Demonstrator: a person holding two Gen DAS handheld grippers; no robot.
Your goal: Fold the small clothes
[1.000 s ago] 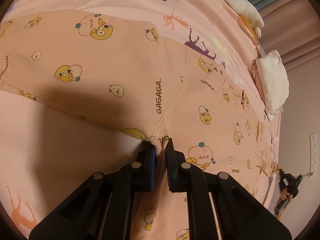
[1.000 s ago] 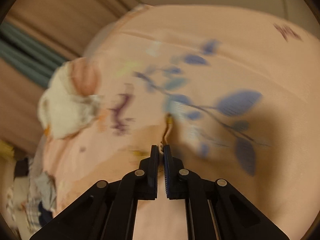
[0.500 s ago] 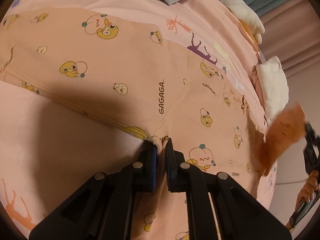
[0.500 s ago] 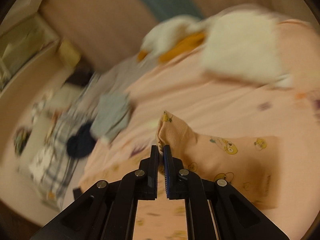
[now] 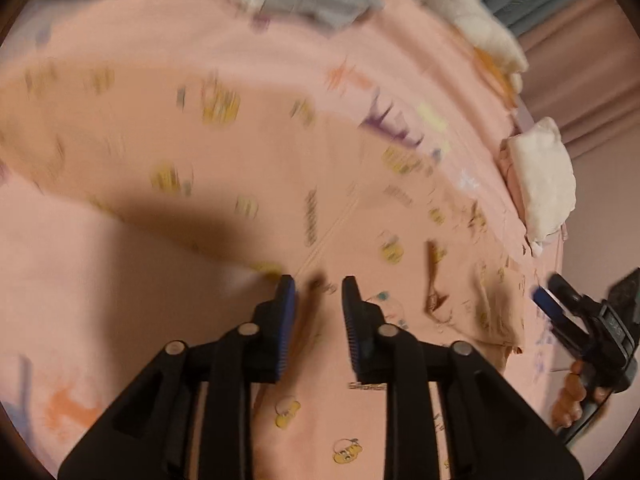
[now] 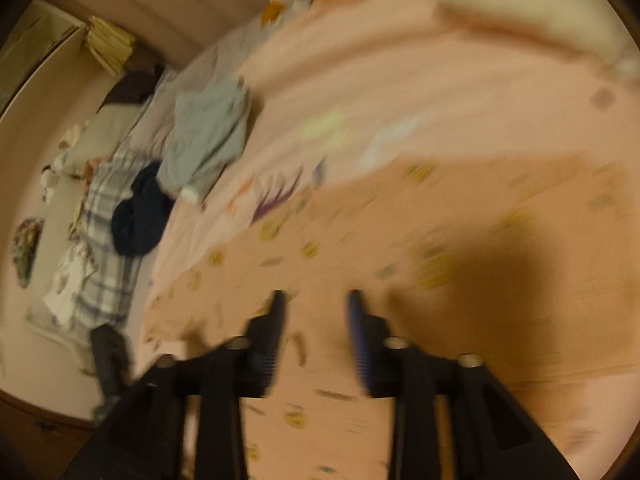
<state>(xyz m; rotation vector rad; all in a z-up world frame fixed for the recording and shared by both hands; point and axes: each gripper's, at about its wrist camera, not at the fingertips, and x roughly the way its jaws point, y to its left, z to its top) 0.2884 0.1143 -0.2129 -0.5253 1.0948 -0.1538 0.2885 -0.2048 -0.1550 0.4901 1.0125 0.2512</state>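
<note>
Both tools, left and right, just opening, empty | printed garment flat on bed directly beneath | long axis crosswise to my left tool.

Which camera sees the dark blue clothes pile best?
The right wrist view: the dark blue clothes lie in plain sight there, beside the gray garment at the bed's edge. The left wrist view shows the gray garment, but no dark blue clothes.
</note>
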